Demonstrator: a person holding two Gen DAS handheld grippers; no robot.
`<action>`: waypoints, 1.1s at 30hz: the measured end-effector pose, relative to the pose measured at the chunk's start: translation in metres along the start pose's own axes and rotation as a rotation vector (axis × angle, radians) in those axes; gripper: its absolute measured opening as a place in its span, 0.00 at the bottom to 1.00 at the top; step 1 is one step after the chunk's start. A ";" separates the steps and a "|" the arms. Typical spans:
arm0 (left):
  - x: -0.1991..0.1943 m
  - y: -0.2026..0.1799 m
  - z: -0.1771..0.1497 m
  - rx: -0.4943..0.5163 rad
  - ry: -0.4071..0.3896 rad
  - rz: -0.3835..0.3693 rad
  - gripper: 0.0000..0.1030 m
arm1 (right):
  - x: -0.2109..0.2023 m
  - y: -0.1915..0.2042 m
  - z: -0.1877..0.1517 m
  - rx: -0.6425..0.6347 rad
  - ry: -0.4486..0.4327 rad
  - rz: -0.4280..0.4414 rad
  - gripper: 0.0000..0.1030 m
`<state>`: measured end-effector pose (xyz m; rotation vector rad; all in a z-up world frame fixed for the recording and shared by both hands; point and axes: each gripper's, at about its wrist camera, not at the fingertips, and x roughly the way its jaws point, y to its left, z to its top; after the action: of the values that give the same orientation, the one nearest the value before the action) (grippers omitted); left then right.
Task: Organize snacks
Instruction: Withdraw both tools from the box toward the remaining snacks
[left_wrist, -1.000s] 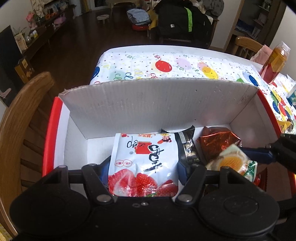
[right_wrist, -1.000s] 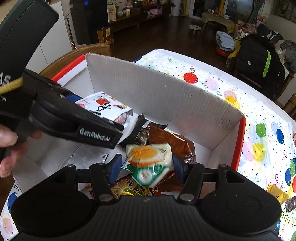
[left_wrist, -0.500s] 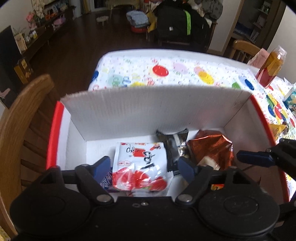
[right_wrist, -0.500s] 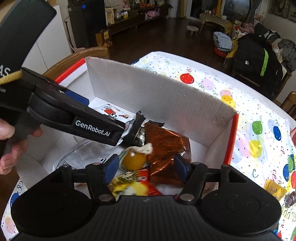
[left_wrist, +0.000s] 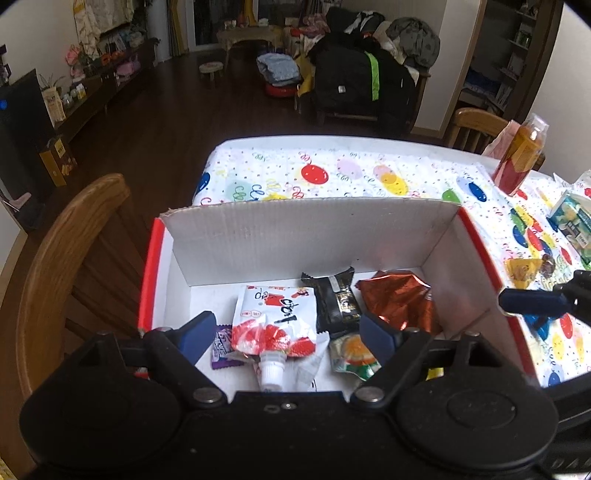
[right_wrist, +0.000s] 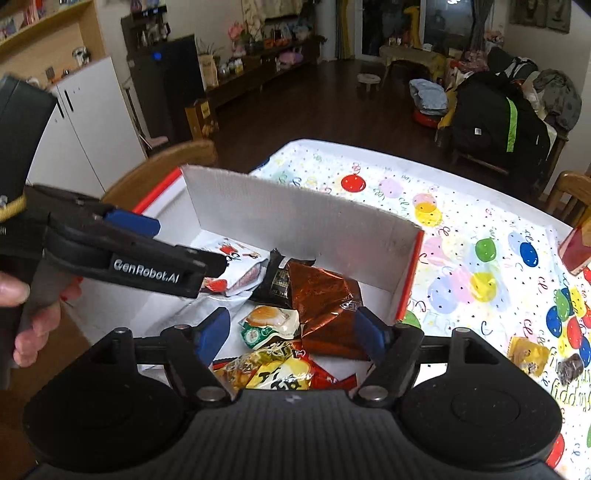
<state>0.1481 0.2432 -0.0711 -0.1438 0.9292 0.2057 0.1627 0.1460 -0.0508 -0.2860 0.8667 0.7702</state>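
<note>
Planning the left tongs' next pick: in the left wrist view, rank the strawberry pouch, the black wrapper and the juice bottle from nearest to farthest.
1. strawberry pouch, between the open left tongs, in the box.
2. black wrapper, just beyond, right of centre.
3. juice bottle, far right on the table.

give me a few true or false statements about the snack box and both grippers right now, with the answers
1. The left gripper is open with nothing between its fingers. True.
2. The right gripper is clamped on the egg packet. False: it is open and the packet lies loose in the box.
3. The strawberry pouch lies inside the box beside the black packet. True.
4. The box is empty. False: it holds several snacks, among them a copper foil bag.
5. The drink bottle stands inside the box. False: it stands on the tablecloth, outside the box.
</note>
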 end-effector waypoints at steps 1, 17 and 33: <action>-0.004 0.000 -0.001 0.001 -0.007 -0.001 0.82 | -0.005 -0.001 0.000 0.005 -0.009 0.000 0.72; -0.076 -0.028 -0.027 -0.001 -0.146 -0.031 0.89 | -0.085 -0.022 -0.026 0.113 -0.135 0.036 0.78; -0.101 -0.108 -0.045 0.106 -0.233 -0.092 0.99 | -0.152 -0.087 -0.090 0.224 -0.199 -0.018 0.78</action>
<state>0.0802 0.1174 -0.0131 -0.0622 0.6980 0.0857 0.1111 -0.0359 0.0040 -0.0179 0.7531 0.6655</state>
